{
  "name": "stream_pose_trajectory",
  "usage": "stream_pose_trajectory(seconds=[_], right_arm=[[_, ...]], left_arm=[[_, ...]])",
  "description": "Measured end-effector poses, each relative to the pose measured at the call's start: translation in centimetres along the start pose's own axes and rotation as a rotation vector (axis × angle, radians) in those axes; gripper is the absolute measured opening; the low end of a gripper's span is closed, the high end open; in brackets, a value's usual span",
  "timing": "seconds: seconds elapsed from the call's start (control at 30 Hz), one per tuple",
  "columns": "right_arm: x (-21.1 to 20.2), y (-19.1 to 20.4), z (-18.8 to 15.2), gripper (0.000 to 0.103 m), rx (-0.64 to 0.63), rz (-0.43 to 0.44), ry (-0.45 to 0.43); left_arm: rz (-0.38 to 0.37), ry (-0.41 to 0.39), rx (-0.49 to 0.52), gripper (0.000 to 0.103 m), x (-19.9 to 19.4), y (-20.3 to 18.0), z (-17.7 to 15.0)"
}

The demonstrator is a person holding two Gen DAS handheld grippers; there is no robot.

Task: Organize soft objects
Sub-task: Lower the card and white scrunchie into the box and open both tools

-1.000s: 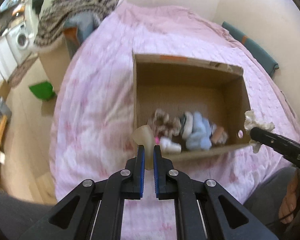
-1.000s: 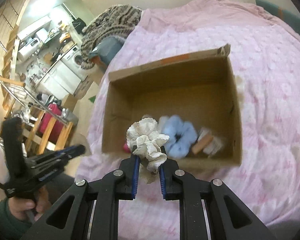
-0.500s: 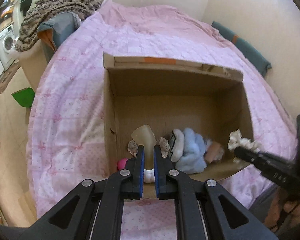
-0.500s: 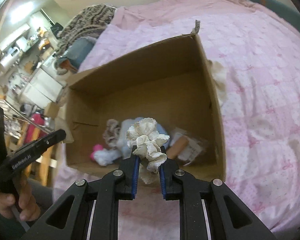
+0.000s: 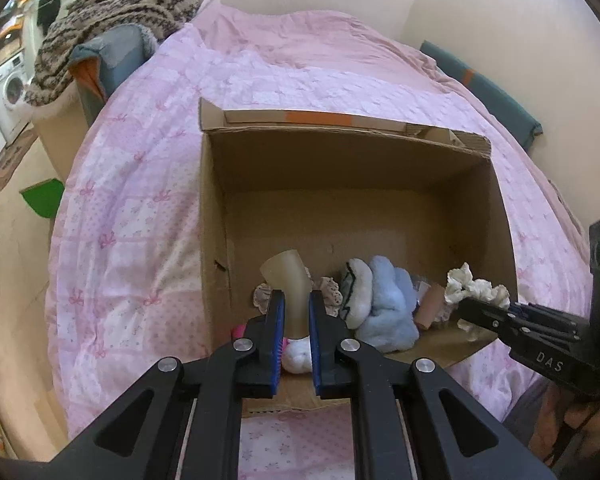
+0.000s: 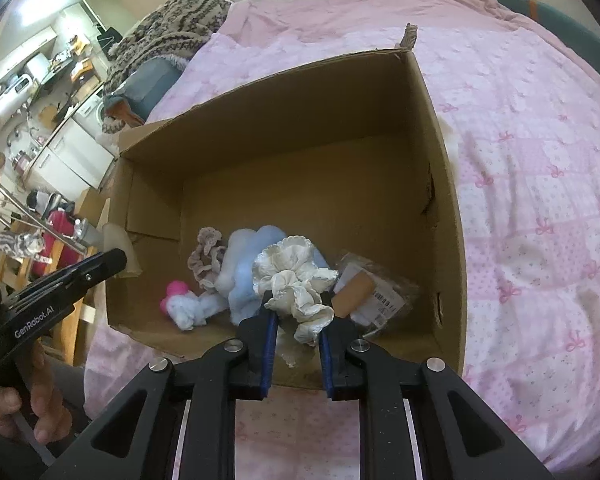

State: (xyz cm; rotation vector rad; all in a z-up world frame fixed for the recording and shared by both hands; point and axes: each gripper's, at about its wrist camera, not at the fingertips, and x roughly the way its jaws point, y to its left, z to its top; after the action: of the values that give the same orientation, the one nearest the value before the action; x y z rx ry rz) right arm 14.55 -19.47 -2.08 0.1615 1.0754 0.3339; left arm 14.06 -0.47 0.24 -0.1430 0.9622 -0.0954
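An open cardboard box (image 5: 496, 200) (image 6: 444, 184) sits on the pink bedspread. My left gripper (image 5: 295, 300) is shut on a beige translucent soft piece (image 5: 288, 280), held over the box's near left corner. My right gripper (image 6: 295, 304) is shut on a cream ruffled scrunchie (image 6: 296, 276), held over the box's near edge; it also shows in the left wrist view (image 5: 476, 288). Inside the box lie a light blue fluffy item (image 5: 388, 304) (image 6: 244, 264), a lace scrunchie (image 6: 206, 256), a white and pink item (image 6: 184, 300) and a packaged tan item (image 6: 364, 292).
The pink bedspread (image 5: 140, 200) surrounds the box. A striped knit blanket (image 5: 112, 4) lies on a grey cushion at the far left. A teal cushion (image 5: 492, 92) lies by the wall at the right. Floor and furniture lie beyond the bed's left edge (image 6: 40, 120).
Both grippers have moved closer to the box and now hold their items over its near edge. The box looks larger in both views.
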Motion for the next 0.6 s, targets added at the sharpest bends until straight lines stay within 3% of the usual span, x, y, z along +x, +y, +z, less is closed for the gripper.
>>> stream_pose_trajectory(seconds=[0.23, 0.37, 0.57, 0.6], right_arm=[[-0.01, 0.12, 0.09, 0.02, 0.002, -0.002, -0.003], [-0.26, 0.24, 0.08, 0.02, -0.002, 0.004, -0.02], [-0.45, -0.22, 0.08, 0.027, 0.014, -0.032, -0.037], [-0.46, -0.35, 0.12, 0.028, 0.021, -0.031, -0.038]], left_arm=[[0.017, -0.023, 0.035, 0.012, -0.21, -0.66, -0.39], [0.025, -0.009, 0.033, 0.023, 0.04, -0.63, -0.48], [0.048, 0.027, 0.023, 0.029, 0.55, -0.56, -0.72], [0.054, 0.024, 0.021, 0.034, 0.48, -0.53, -0.71]])
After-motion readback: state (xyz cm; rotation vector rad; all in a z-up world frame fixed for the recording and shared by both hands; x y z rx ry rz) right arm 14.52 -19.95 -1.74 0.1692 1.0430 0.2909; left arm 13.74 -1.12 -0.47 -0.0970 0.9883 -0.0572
